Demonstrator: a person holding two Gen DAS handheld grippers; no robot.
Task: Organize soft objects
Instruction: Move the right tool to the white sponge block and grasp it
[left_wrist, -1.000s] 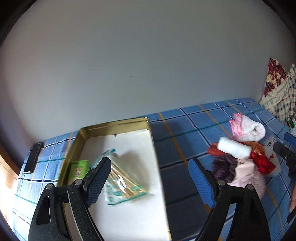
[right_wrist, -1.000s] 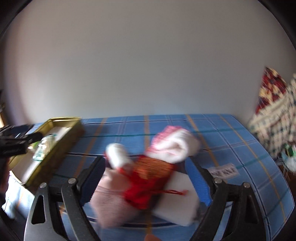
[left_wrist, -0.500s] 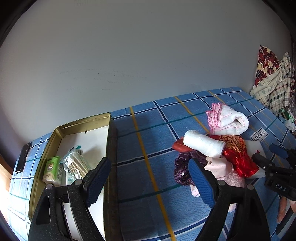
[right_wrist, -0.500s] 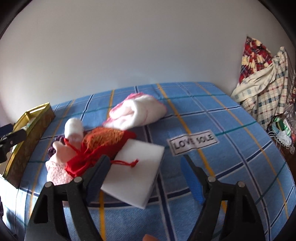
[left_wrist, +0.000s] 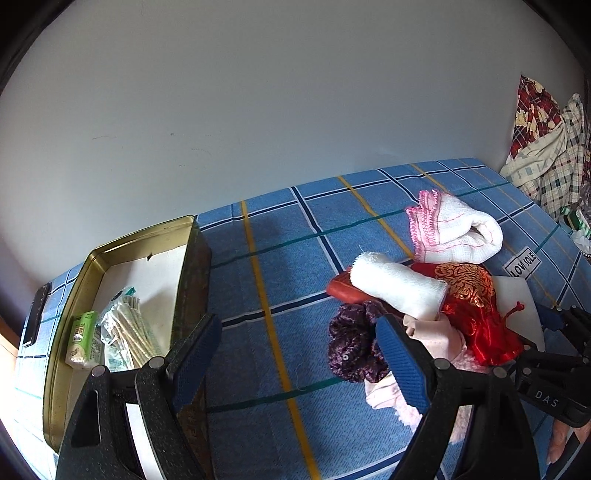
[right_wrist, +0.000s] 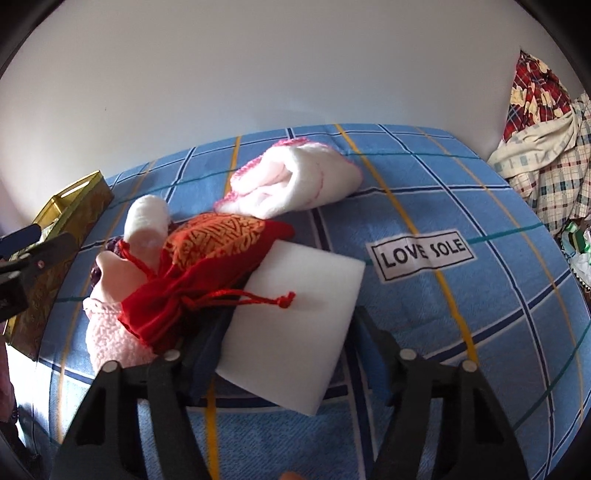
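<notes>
Right wrist view first: a white foam sheet (right_wrist: 295, 332) lies flat on the blue plaid bedcover (right_wrist: 480, 295), and the right gripper (right_wrist: 284, 354) straddles its near end, one blue pad at each side edge. Its jaws have just been closing with the sheet between them; whether the pads already press on the foam cannot be told. Draped over the sheet's far left corner is a red drawstring pouch (right_wrist: 207, 269) with gold brocade, its knotted cord trailing across the foam. Under and beside the pouch sit a pale pink fleece piece (right_wrist: 110, 339) and a small white rolled cloth (right_wrist: 146, 221). Behind them, apart from the sheet, rests a folded white towel with pink trim (right_wrist: 299, 184). A label reading "LOVE SOLE" (right_wrist: 421, 254) is sewn on the bedcover just right of the foam.

From the left wrist the same heap shows from the other side — a dark purple scrunchie (left_wrist: 351, 343) lies at its near edge, touching the pink fleece. The left gripper (left_wrist: 295, 362) hovers with jaws wide and nothing between them, its right pad in front of the scrunchie. Well to the left stands a gold tin (left_wrist: 66, 332) holding a bag of cotton swabs (left_wrist: 125, 332) and a green packet (left_wrist: 83, 339). Plaid fabrics (left_wrist: 546, 147) are piled at the far right.
</notes>
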